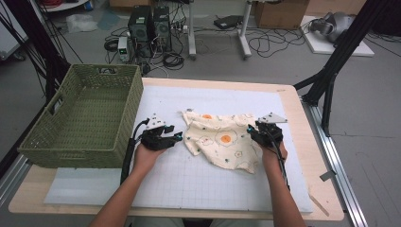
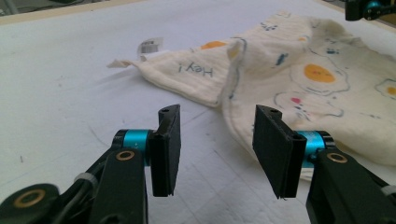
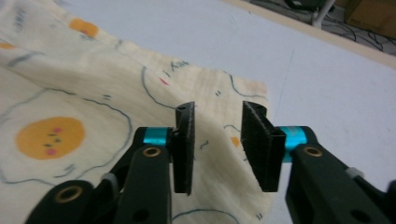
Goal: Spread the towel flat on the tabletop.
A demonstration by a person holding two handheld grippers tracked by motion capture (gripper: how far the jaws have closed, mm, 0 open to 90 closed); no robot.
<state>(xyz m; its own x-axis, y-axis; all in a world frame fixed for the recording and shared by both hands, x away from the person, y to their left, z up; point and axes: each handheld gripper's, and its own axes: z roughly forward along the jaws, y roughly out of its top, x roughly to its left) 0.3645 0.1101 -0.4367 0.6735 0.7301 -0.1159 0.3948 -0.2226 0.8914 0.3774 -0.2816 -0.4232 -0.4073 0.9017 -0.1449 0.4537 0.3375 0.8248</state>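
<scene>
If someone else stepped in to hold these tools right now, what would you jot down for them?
Left hand-held gripper: open, holding nothing, over the white mat just left of the cloth.
Right hand-held gripper: open, over the cloth's right edge, not clamped on it.
Egg-print cloth: rumpled on the white mat, mid-table.
Green wicker basket: at the table's left, nothing in it.
Done: nothing visible yet; cloth not gripped.
Left: probably grip the cloth, tidy it and move it to the basket.
</scene>
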